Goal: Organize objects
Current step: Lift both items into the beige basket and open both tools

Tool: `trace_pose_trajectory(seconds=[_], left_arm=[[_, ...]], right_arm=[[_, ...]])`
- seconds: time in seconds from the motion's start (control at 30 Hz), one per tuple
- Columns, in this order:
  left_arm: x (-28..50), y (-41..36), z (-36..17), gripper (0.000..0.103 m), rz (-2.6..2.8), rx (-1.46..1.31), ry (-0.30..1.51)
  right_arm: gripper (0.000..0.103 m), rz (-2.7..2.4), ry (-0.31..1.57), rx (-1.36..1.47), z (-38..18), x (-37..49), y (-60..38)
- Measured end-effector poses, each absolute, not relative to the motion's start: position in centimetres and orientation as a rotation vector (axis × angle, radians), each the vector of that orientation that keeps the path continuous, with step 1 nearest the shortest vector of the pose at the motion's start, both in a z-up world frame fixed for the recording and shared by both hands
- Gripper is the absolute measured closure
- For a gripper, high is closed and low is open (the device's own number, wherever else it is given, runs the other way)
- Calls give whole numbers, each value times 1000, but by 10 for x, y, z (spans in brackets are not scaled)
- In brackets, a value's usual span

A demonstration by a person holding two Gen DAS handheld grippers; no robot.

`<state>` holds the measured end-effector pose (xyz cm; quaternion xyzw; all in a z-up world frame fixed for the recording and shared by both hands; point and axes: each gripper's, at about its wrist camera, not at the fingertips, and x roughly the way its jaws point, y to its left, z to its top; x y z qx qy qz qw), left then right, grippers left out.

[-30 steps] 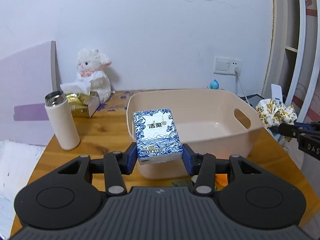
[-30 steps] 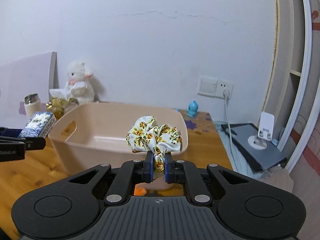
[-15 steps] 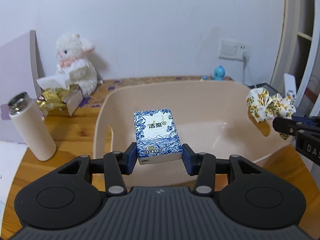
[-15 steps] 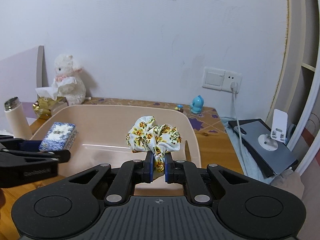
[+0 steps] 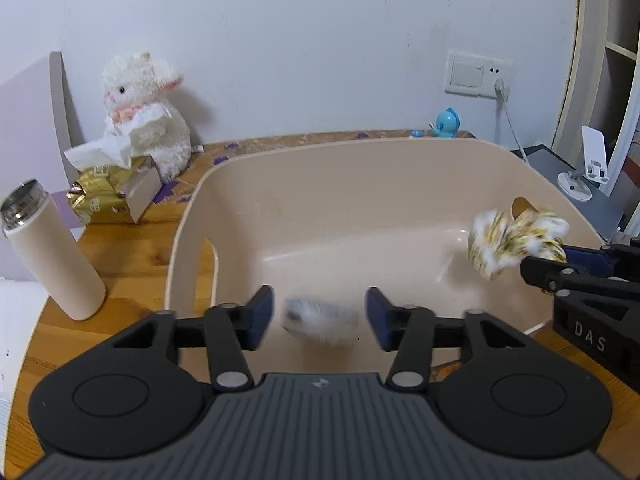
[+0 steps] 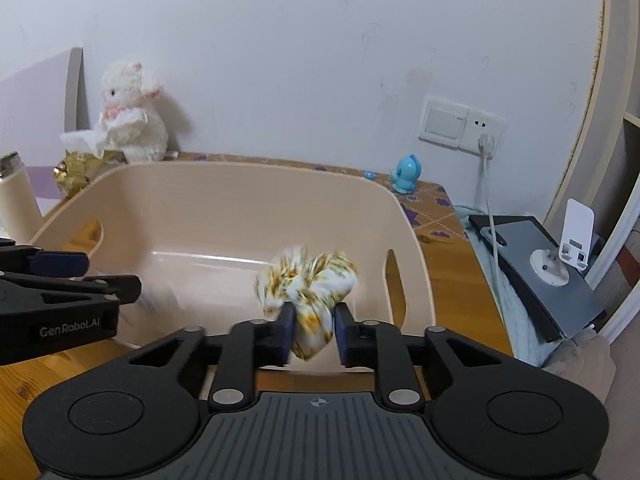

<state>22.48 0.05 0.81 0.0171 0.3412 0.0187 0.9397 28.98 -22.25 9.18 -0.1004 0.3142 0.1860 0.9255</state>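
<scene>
The tissue pack (image 5: 320,319), a blur, sits between the left claw's (image 5: 319,317) spread fingers, over the tub's (image 5: 192,216) near edge. Only the right view shows the right claw (image 6: 311,327) loose around the scrunchie (image 6: 308,280).

1. I get soft, even indoor light on both feeds, fairly bright, with no hard glare on the white wall (image 5: 320,40).
2. A plush lamb (image 5: 144,116) throws a faint shadow to its right on the wall, so the light comes from the left.
3. A mild sheen streaks the floor of the beige bin (image 5: 400,184).
4. Motion blur smears the tissue pack (image 5: 320,318) and the floral scrunchie (image 6: 308,284).
5. Fisheye bending curves the shelf frame (image 6: 600,100); corners vignette dark.
</scene>
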Motion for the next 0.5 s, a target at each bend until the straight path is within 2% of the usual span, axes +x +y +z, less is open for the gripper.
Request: trace_pose_trajectory(seconds=[0.03,0.07,0.23,0.4,0.5], left_arm=[[222,0,12,29,39,33,686],[219,0,15,27,42,31,675],[202,-2,31,19,60,30,655],[181,-5,36,16,68,1,664],[164,-11,38,9,110,38,643]], right_arm=[[61,384,639,-206,94,288,-224],[58,383,628,-211,97,284,-225],[43,385,588,-223,111,266,-236],[34,391,583,-217,120,252,-253],[29,395,587,-227,122,243,-264]])
